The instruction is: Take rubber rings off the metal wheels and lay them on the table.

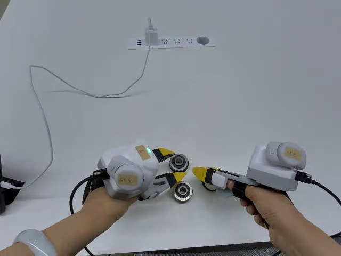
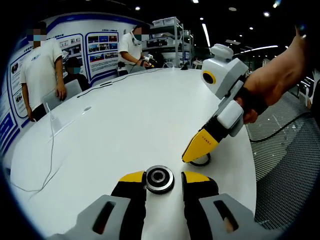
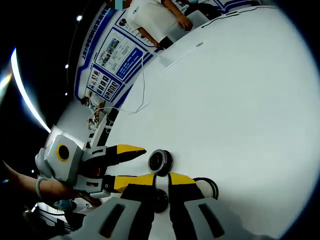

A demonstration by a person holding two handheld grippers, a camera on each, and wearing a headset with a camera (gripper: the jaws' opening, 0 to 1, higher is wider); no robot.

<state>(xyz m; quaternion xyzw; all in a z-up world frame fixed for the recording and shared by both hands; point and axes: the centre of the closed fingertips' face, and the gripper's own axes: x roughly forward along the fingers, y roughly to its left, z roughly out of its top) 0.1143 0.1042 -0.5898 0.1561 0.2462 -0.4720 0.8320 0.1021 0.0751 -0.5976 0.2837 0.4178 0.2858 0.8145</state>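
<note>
Grey and white left gripper (image 1: 172,164) low in the head view, yellow-tipped fingers (image 2: 133,178) spread apart. One fingertip on each side of a metal wheel (image 2: 160,179), flat on the white surface (image 1: 224,106). Wheel right up against one tip, a thin gap by the other, not squeezed. Second wheel (image 1: 183,191) just beside it, nearer the person, outside the fingers. Right gripper (image 1: 200,173) facing the left one, fingers pressed nearly together, nothing seen between them. Black rubber ring (image 2: 201,161) flat on the surface, tucked under that yellow tip and poking out to one side, not on any wheel. Farther back, a thin white cable (image 1: 106,96) lying in a loop, then a long power strip (image 1: 176,41) with a charger (image 1: 152,36) plugged in.
</note>
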